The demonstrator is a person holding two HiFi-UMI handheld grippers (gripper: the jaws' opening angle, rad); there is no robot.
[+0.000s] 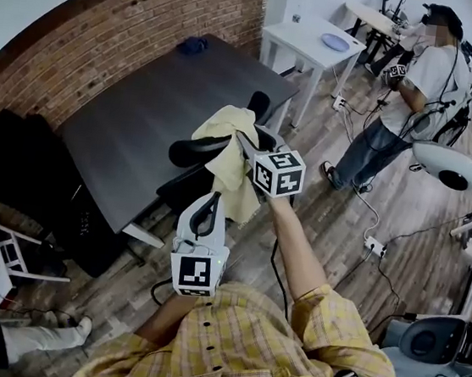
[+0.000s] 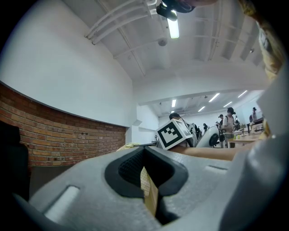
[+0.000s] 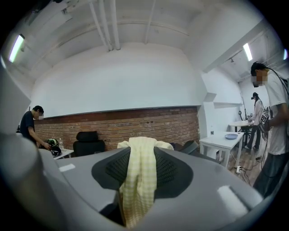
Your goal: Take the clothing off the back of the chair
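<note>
Clothing (image 1: 230, 153), pale yellow, lay draped over the chair (image 1: 191, 150) back beside the table (image 1: 133, 120). It looked light, soft and limp, likely to sag or snag, so gathered folds near the top suited best. The right gripper (image 3: 135, 180) pinched a hanging fold; the left gripper (image 2: 148, 189) was clamped on a lower edge.
</note>
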